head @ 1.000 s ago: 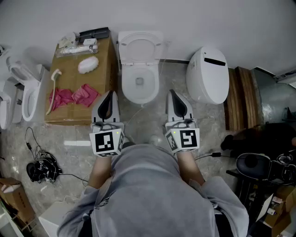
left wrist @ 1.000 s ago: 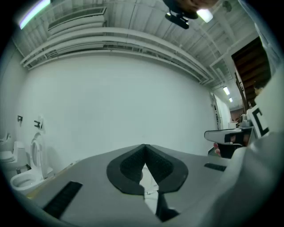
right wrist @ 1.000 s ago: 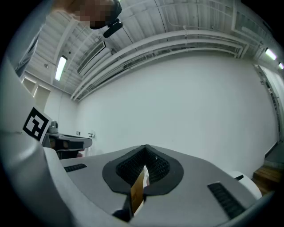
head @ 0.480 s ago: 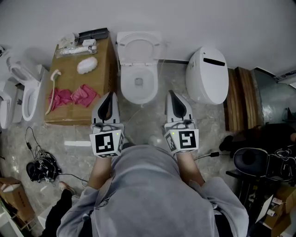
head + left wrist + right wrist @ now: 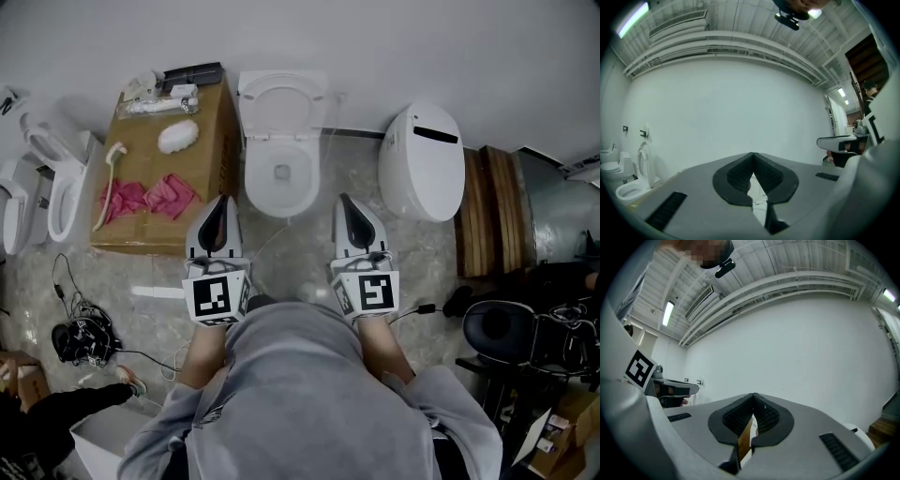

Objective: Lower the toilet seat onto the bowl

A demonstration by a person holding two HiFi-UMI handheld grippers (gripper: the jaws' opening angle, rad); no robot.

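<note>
1. Nearest in the head view is the person's grey top [image 5: 309, 394], with both forearms reaching forward from it.
2. The left tongs [image 5: 222, 202] and the right tongs [image 5: 343, 200] are held level and side by side, with a clear gap between them. Each has its marker cube at the rear.
3. Both pairs of tongs are pinched together, with the ribbed pads meeting at the tips. Neither pair holds anything.
4. Under and between the tongs is marbled floor [image 5: 300, 258], with a thin pale cable running across it.
5. The bowl [image 5: 255, 178] stands just past the tips, centred on the gap between the two tongs. It is near both and touches neither.
6. The toilet seat [image 5: 283, 97] is raised behind the bowl and leans back towards the white wall. It lies well beyond both tongs and between their lines of pointing, out of contact with them.
7. Beside the left tongs, on the outer side, is a cardboard box [image 5: 141, 164] carrying pink cloth [image 5: 150, 197]. Beyond the right tongs, on the outer side, stands a rounded white fixture [image 5: 422, 161] with a dark slot.
</note>
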